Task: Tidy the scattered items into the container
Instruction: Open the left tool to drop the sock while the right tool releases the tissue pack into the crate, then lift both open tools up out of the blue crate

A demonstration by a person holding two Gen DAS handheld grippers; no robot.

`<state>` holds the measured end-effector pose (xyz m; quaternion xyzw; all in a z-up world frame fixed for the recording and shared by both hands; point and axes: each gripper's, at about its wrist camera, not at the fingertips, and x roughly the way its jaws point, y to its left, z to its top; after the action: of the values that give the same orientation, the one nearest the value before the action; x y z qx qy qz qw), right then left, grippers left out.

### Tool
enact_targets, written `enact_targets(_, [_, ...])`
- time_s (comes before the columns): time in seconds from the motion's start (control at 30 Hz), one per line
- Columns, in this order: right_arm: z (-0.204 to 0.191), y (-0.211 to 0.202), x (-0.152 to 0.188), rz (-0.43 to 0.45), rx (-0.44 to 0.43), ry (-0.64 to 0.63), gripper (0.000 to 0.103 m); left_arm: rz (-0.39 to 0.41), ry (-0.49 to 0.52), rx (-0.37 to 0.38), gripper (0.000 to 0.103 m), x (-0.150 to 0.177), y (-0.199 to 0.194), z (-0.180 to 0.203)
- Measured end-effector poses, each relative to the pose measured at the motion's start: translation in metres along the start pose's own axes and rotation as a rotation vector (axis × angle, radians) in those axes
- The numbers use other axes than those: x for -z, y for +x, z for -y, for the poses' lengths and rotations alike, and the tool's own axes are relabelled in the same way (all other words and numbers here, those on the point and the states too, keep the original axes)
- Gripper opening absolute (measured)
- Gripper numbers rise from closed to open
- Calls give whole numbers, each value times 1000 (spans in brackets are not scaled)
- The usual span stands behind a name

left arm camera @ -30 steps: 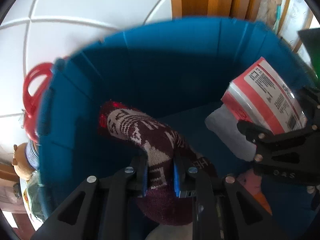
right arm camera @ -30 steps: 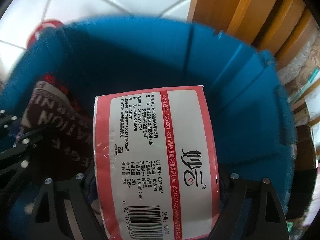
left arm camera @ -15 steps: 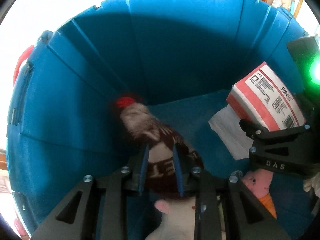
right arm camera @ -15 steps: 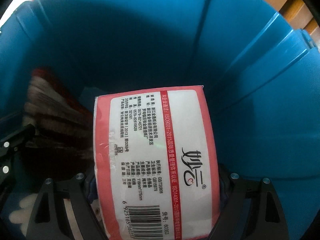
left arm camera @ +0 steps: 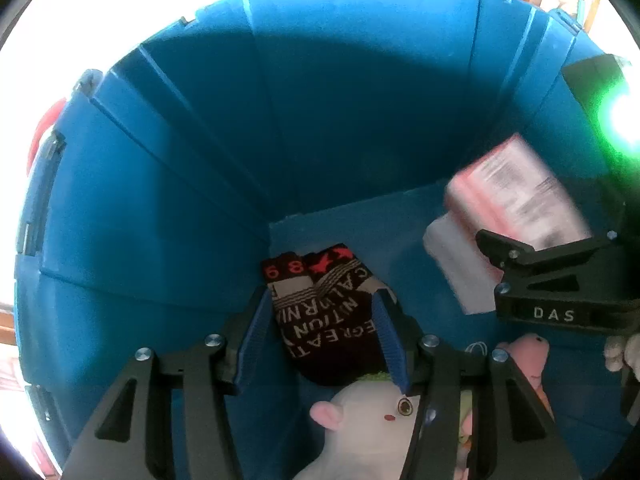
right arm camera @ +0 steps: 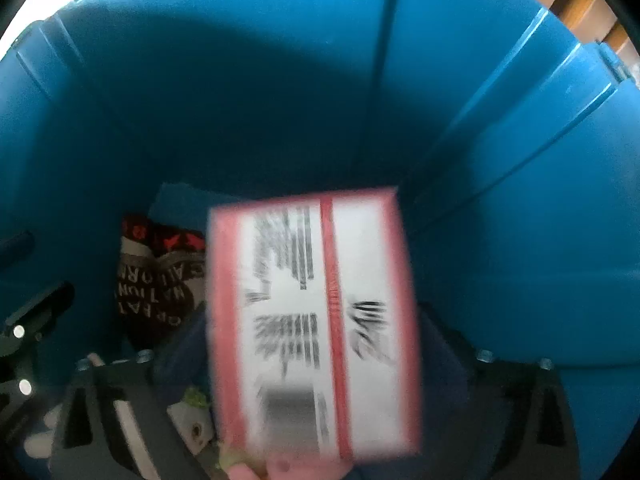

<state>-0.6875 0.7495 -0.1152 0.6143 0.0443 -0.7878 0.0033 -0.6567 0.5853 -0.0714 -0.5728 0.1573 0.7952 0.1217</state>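
Observation:
Both grippers reach down into a deep blue bin (left arm camera: 168, 208), also in the right wrist view (right arm camera: 280, 80). My left gripper (left arm camera: 320, 332) is open, its blue pads apart, and the dark red lettered sock (left arm camera: 332, 316) lies loose on the bin floor between them; the sock also shows in the right wrist view (right arm camera: 156, 280). My right gripper (left arm camera: 560, 280) has its jaws spread wide. The pink and white tissue pack (right arm camera: 316, 320) is blurred and away from the fingers, falling; it shows blurred in the left wrist view (left arm camera: 516, 192).
A white plush toy (left arm camera: 364, 420) and a pink plush toy (left arm camera: 528, 356) lie on the bin floor near the front. A red handle (left arm camera: 42, 136) shows outside the bin's left rim. Wooden furniture (right arm camera: 580, 0) stands behind the bin.
Both grippers went deeper into the bin. The left one opened and let the sock drop to the floor. The right one opened and the tissue pack is dropping out of it.

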Motion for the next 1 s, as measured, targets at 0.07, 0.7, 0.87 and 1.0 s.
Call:
enact_targets(0.07, [3, -1, -3, 9, -4, 3, 101, -3, -9, -2, 51, 2, -7, -2])
enact_targets(0.7, [-5, -35, 8, 11, 27, 5, 102, 21, 13, -16, 51, -5, -47, 9])
enact_targets(0.87, [-11, -65, 30, 35, 30, 13, 102, 64, 11, -9, 51, 16, -83, 8])
enact_targets(1.0, [-20, -97, 53, 69, 37, 22, 102, 103, 7, -4, 51, 38, -108, 5])
